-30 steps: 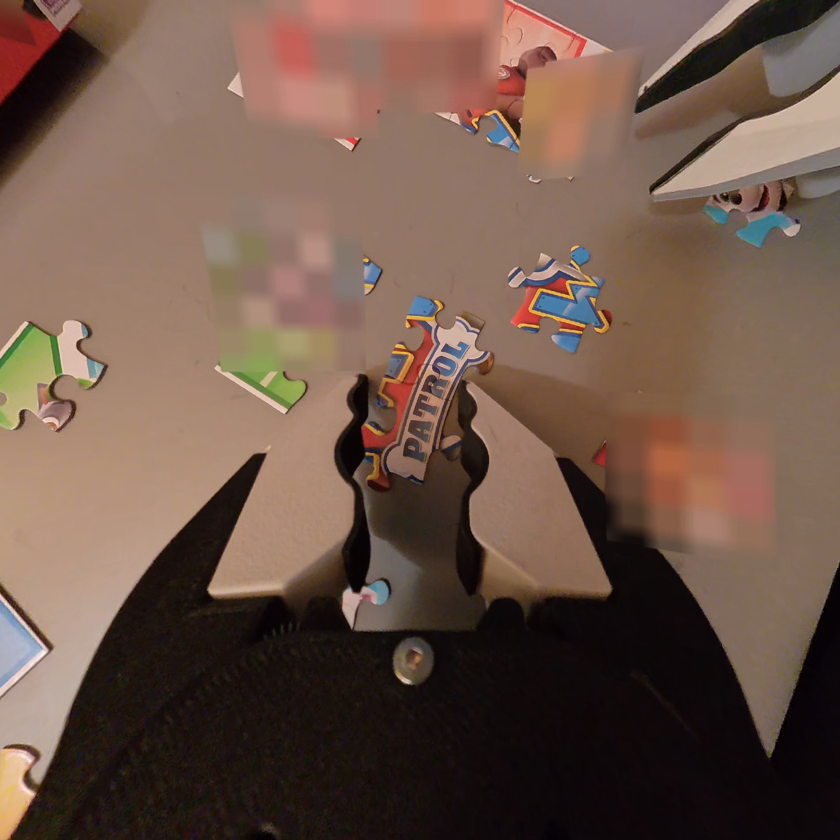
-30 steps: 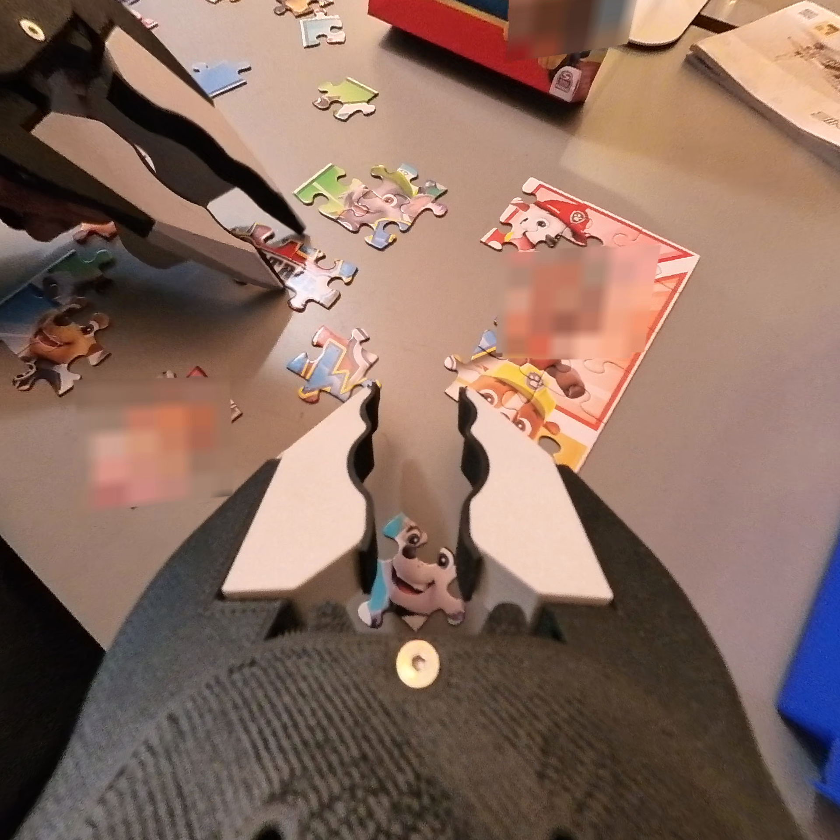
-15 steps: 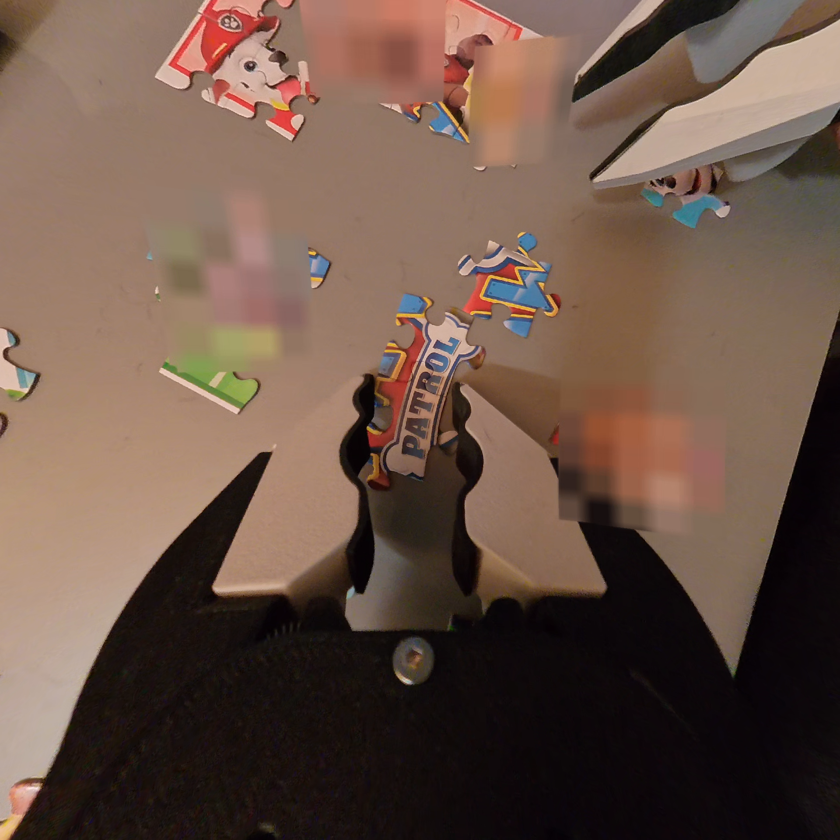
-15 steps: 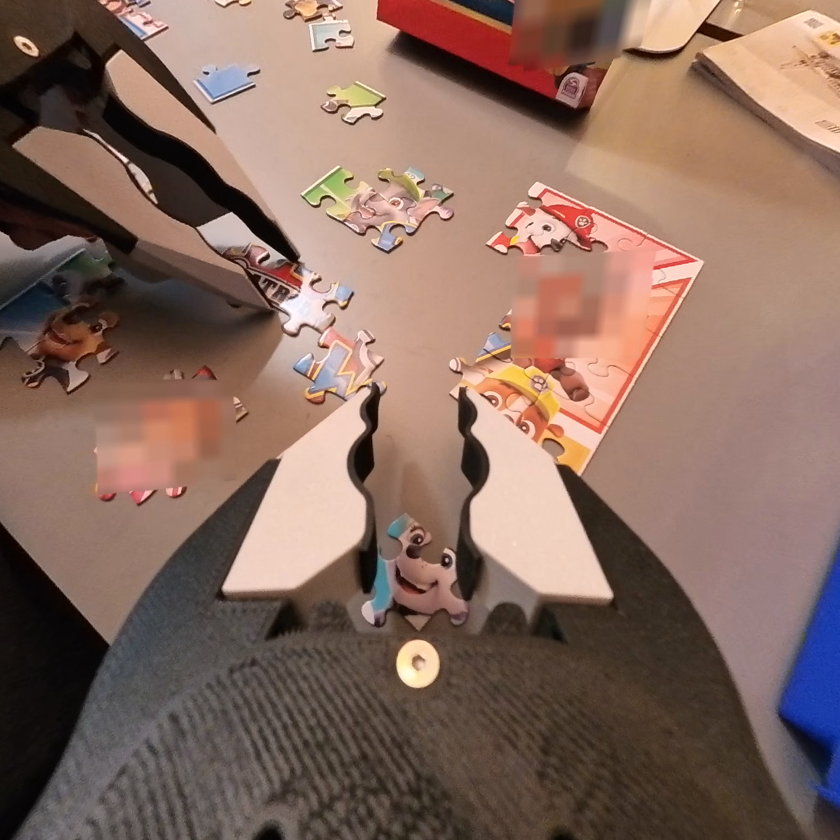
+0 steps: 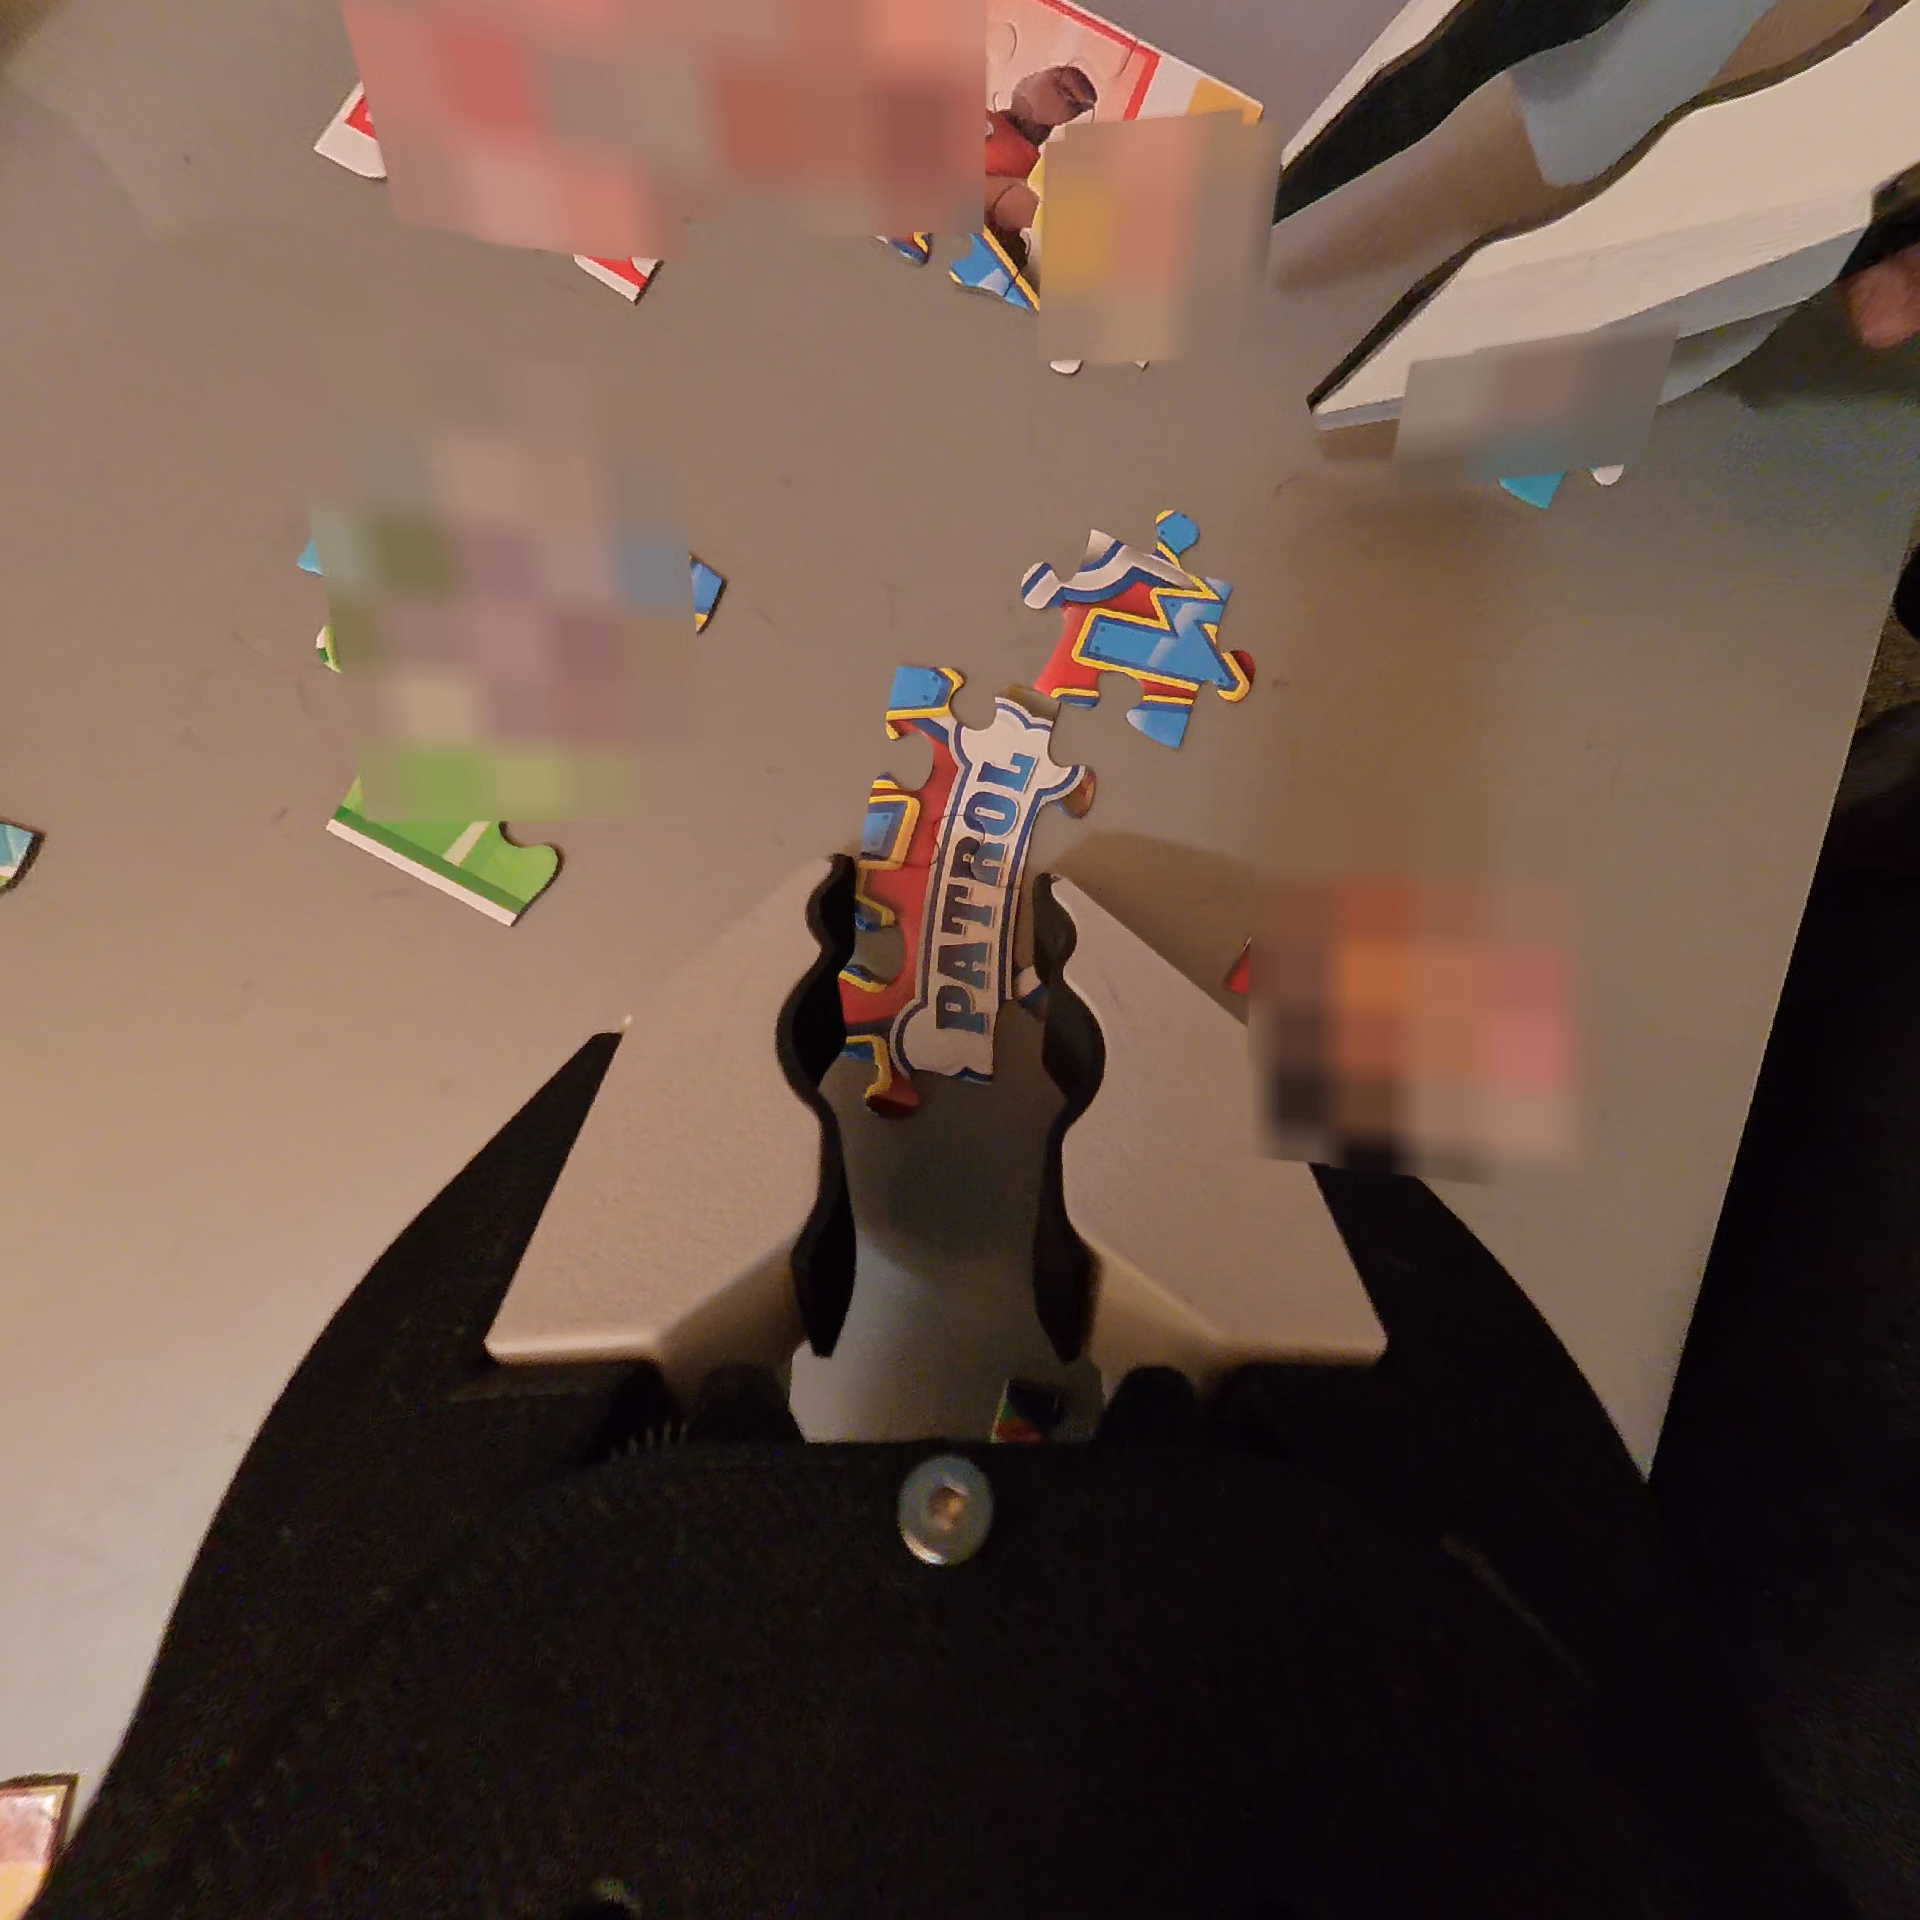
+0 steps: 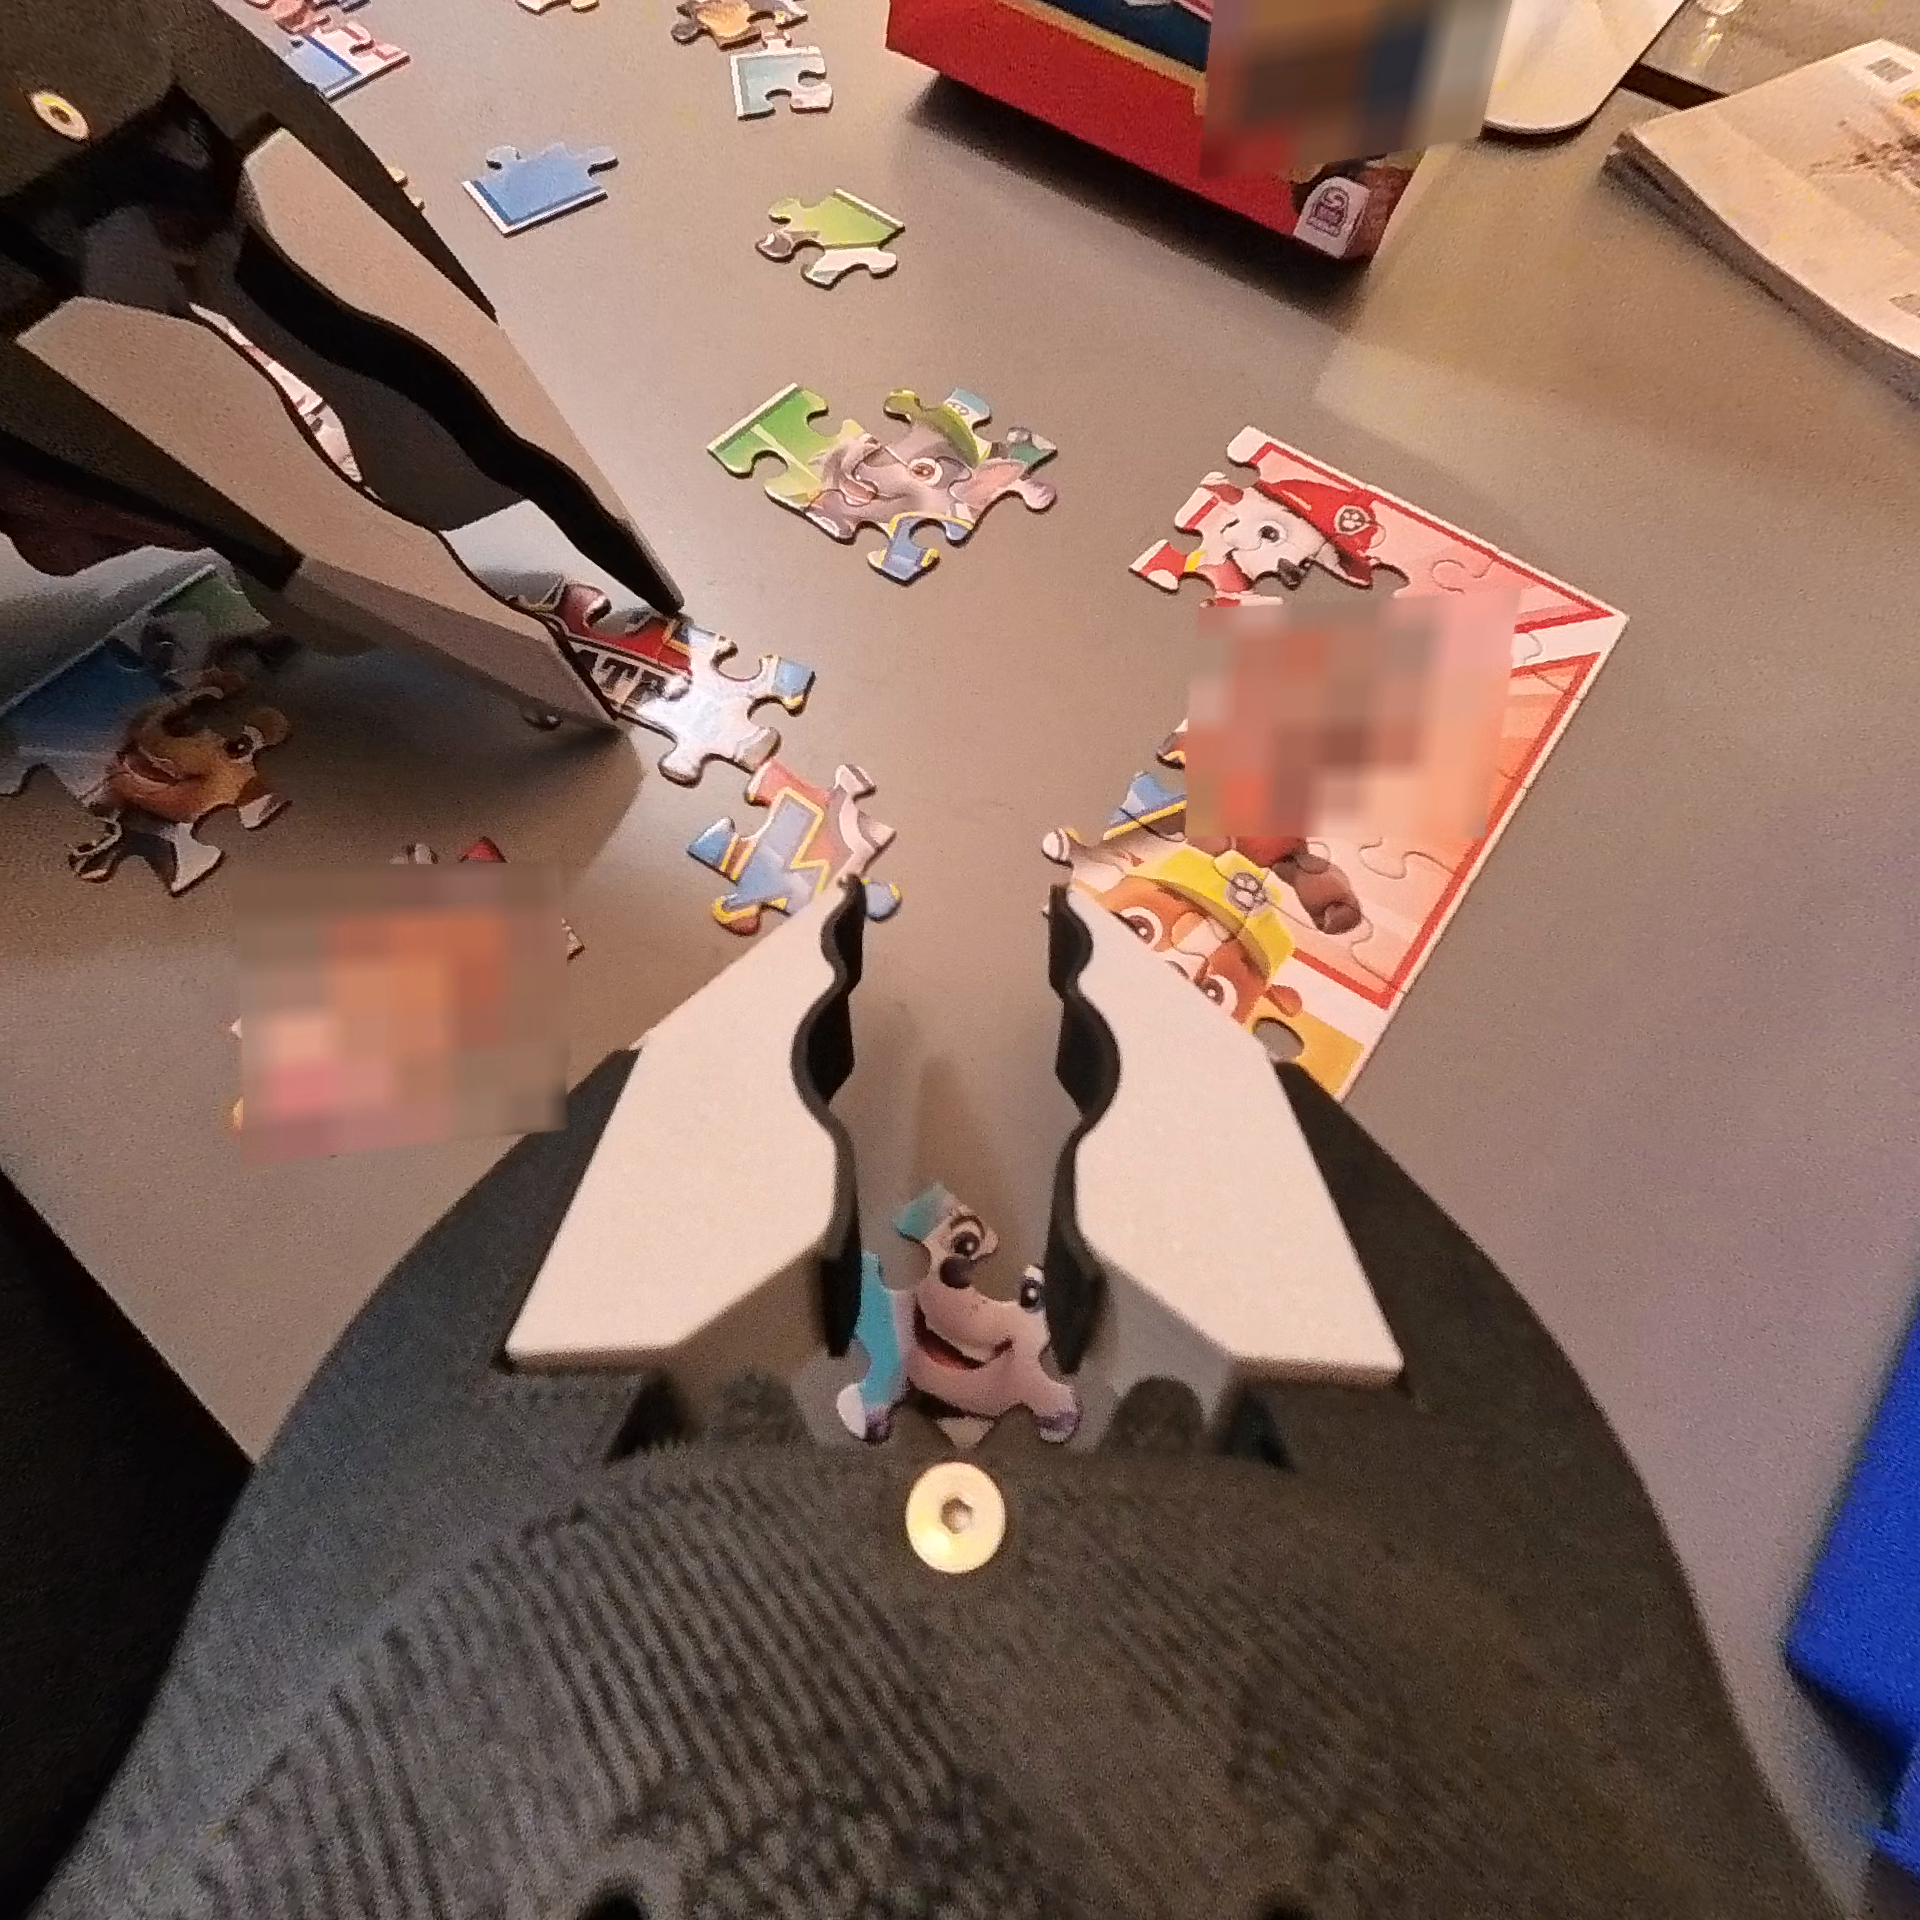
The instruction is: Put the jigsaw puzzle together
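The left gripper (image 5: 945, 883) is clamped on a joined red-and-white lettered puzzle piece (image 5: 961, 883) – pads pressed to both edges, low over the table (image 5: 156, 1039). The right gripper (image 6: 956, 914) grips a dog-face piece (image 6: 961, 1330) deep between its jaws. Beside the blue-and-red zigzag piece (image 5: 1143, 634) the lettered piece is best kept flat – its tabs lined up before any pressing.

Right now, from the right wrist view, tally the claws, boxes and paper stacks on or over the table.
Claws: 2 (left claw, right claw)
Red box: 1
Paper stack: 1
Total: 4
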`<state>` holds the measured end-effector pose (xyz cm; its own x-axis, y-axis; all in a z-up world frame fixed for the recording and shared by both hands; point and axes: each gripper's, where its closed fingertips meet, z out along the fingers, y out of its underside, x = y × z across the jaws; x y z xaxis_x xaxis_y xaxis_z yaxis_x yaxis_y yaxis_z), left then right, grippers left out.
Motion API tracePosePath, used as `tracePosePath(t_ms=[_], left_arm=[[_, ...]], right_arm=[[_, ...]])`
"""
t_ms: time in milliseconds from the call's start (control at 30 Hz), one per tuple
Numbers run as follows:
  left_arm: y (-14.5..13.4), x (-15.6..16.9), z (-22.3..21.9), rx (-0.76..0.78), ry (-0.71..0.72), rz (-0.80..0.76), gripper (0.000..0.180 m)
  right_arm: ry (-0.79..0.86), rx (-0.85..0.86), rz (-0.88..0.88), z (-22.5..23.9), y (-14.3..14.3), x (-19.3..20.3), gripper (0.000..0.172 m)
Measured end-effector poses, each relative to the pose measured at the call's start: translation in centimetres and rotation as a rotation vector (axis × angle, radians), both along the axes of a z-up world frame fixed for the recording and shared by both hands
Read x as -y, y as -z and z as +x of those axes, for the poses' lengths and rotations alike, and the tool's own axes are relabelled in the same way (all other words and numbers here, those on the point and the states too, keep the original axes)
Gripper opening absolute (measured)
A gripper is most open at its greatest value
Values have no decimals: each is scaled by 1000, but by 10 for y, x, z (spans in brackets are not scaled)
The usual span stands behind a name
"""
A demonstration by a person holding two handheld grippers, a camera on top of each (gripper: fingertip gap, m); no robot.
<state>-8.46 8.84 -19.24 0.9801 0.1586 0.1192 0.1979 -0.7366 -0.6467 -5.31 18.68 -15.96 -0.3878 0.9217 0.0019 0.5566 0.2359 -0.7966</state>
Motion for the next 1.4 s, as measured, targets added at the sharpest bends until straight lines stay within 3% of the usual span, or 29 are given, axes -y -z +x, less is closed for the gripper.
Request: tracePosePath(t_ms=[400,667,967,1033,1133,1400], left_arm=[[0,1,5,5,14,4,31],[0,3,7,13,34,8,31],[0,6,21,15,114,8,31],[0,6,21,19,115,11,31],[0,8,20,18,118,12,30],[0,15,14,9,124,11,31]], right_arm=[[-73,13,-14,0,2,15,41],[-306,104,18,4,20,43,55],[-510,198,101,-1,32,46,63],[-530,212,122,-1,32,44,61],[-555,215,164,0,33,41,44],[-541,219,141,0,32,42,41]])
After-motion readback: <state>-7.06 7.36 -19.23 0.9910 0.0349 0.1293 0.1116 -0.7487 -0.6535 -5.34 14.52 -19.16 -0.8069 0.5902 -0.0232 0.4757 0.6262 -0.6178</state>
